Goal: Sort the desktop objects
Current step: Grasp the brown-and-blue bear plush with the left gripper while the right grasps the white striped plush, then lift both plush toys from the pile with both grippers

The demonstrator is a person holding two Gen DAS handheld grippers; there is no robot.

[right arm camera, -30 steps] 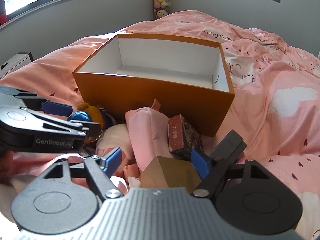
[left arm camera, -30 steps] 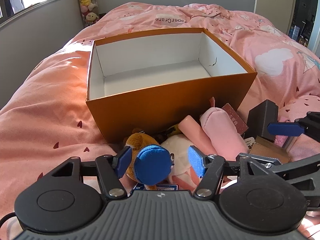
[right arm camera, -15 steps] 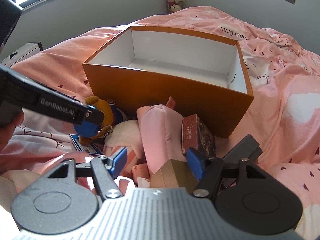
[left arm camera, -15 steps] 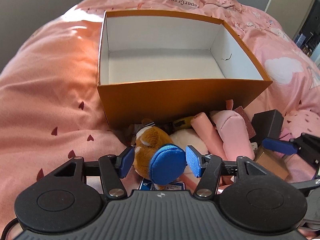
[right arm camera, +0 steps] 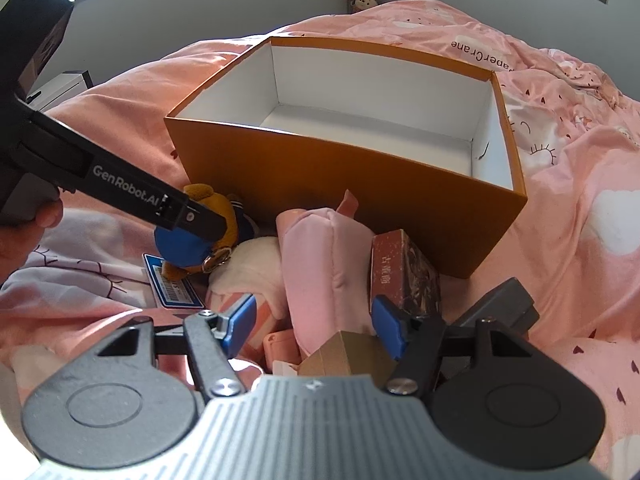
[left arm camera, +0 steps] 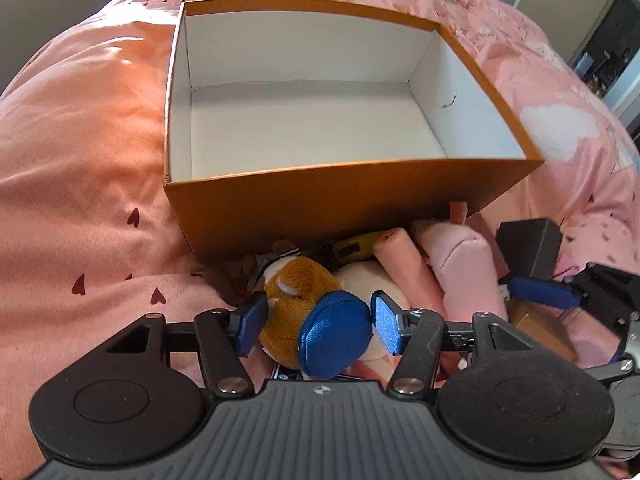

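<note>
- Desktop objects lie heaped on the bed (left arm camera: 80,168), tight against the near wall of the orange box (left arm camera: 320,196); box interior is bare and white, so by my reading nothing has been sorted in yet.
- Left end of the heap: bear plush (left arm camera: 298,292), brown with a blue cap, lying over a blue-edged card (right arm camera: 172,284). Left gripper (left arm camera: 316,322) straddles it, steeply tilted down; jaws opening, plush between them, and the right pad shows a gap, so no firm grip. Likely lined up to take the plush first, since it sits on top and free.
- Middle: cream plush (left arm camera: 368,280) and pink tube (left arm camera: 404,264), then pink pouch (right arm camera: 320,264) leaning upright, wedged among its neighbours.
- Right of the pouch: dark red patterned box (right arm camera: 404,272), standing on end just beside the orange box's near right corner.
- Right gripper (right arm camera: 316,330) hangs over the near right of the heap, above a tan box (right arm camera: 344,354); jaws closing, tan box and pouch's lower end between them, pads pressing on neither.
- Far right: dark grey block (right arm camera: 500,300), partly hidden behind the right gripper.
</note>
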